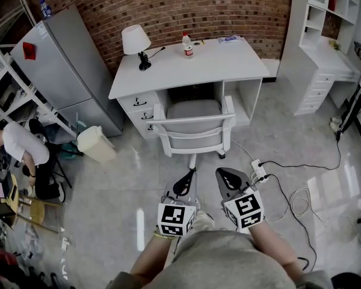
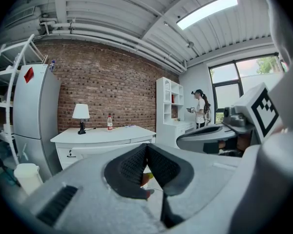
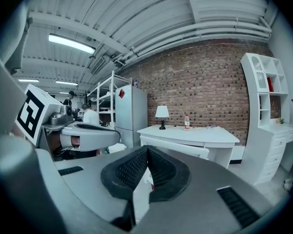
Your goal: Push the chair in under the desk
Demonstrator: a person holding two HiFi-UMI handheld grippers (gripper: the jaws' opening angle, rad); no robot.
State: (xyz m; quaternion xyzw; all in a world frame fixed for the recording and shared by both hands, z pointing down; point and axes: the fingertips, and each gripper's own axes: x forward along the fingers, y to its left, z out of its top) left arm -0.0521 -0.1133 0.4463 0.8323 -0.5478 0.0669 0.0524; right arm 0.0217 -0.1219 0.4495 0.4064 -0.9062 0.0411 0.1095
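A white chair (image 1: 192, 128) with a grey seat stands at the white desk (image 1: 186, 65), its seat partly under the desk opening and its back rail facing me. My left gripper (image 1: 186, 174) and right gripper (image 1: 225, 174) hover side by side over the floor, a short way in front of the chair's back and apart from it. Both are shut with nothing between their black pads. In the left gripper view the desk (image 2: 105, 135) lies ahead beyond the shut gripper (image 2: 146, 146). The right gripper view shows the desk (image 3: 190, 133) past the shut gripper (image 3: 147, 149).
A lamp (image 1: 136, 44) and a bottle (image 1: 187, 46) stand on the desk. A grey fridge (image 1: 69, 71) and a cream bin (image 1: 96, 143) are to the left. A power strip (image 1: 258, 171) with cables lies on the floor at right. White shelving (image 1: 325, 47) fills the right corner. A person (image 1: 21, 155) crouches far left.
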